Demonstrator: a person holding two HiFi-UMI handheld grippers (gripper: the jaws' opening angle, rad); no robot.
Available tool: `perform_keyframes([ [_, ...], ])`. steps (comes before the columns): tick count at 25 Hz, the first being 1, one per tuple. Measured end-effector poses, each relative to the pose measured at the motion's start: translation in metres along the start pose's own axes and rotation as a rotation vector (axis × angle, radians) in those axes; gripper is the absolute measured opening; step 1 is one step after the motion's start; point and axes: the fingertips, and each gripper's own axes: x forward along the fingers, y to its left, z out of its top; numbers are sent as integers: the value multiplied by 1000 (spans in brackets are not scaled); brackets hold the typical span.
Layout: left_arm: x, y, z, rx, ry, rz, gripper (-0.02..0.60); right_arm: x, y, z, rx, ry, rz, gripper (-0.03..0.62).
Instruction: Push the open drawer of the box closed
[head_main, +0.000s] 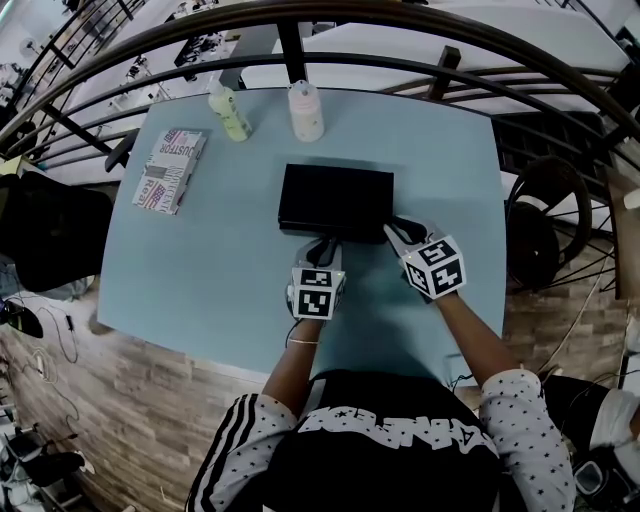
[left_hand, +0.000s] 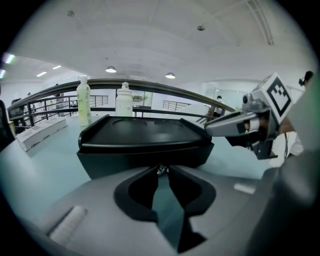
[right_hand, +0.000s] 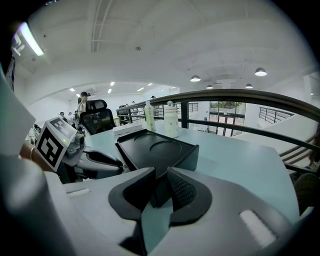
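Pale blue-green table (head_main: 210, 260) fills the head view, with a dark curved railing (head_main: 300, 45) beyond its far edge. At the table's middle sits the black box (head_main: 335, 198), flat, with a raised rim round its top. Its drawer front (left_hand: 145, 157) faces the person and, as far as the head view shows, lies level with the box's body. Well to the left of the box lies a white printed package (head_main: 170, 170). Behind the box, near the far edge, stand two bottles, well apart from it: a pale green bottle (head_main: 229, 112) and, to its right, a whitish bottle (head_main: 306, 112).

At the box's near side, the right gripper (right_hand: 159, 192) has its jaws set on either side of the near right corner, pressed on it. The left gripper (left_hand: 161, 171) meets the middle of the drawer front, its jaws drawn together on a small shiny knob (left_hand: 161, 169) there.
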Motion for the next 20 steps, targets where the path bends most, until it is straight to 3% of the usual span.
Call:
perform_keyframes([
  [20, 10, 3, 5, -17, -11, 2, 0, 0, 0, -1, 5, -5, 6, 58],
])
